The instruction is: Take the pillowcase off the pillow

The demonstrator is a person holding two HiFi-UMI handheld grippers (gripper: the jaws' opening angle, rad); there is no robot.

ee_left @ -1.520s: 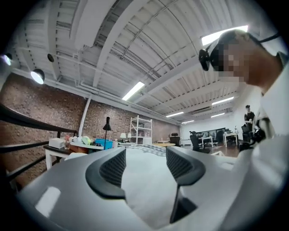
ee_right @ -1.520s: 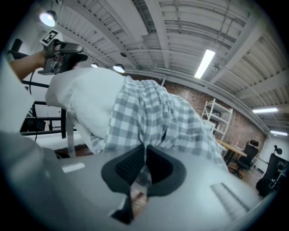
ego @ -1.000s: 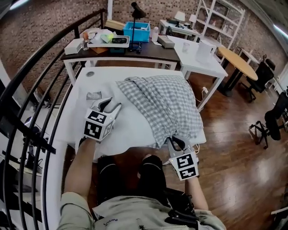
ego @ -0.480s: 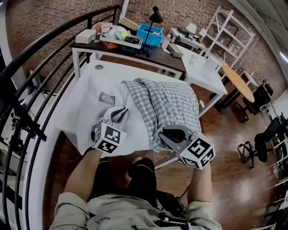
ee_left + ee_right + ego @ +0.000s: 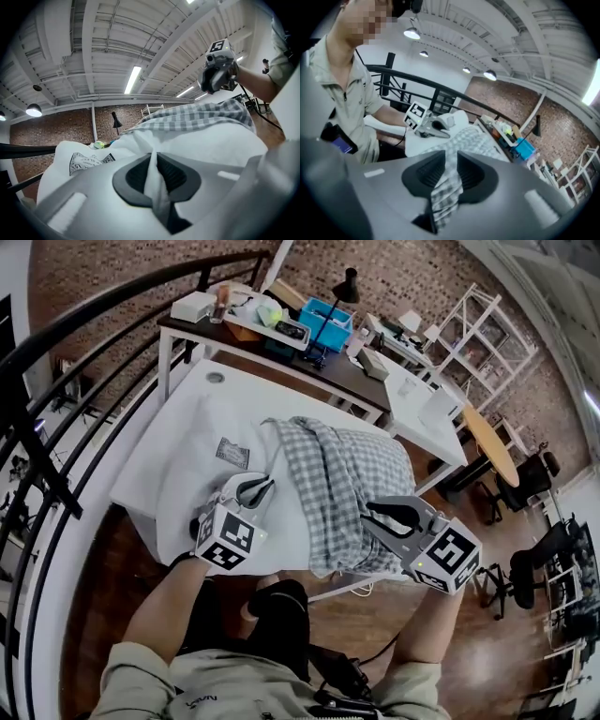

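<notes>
1. L tongs (image 5: pixel 258 486) nipped shut on pillow (image 5: pixel 187 442) near edge, white cloth betw pads; anchors it on desk (image 5: pixel 234 381).
2. R tongs (image 5: pixel 371 515) pinch checked pillowcase (image 5: pixel 347 474) fold, held above desk; jaws just been opening a bit, cloth fills gap.
3. Pillowcase covers pillow's right part only; opposed grips prob. meant to pull it off.

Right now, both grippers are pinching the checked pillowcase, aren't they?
Not both. The left gripper has just closed on the white pillow, as the left gripper view shows. Only the right gripper has the checked pillowcase between its jaws, which have just been opening.
</notes>
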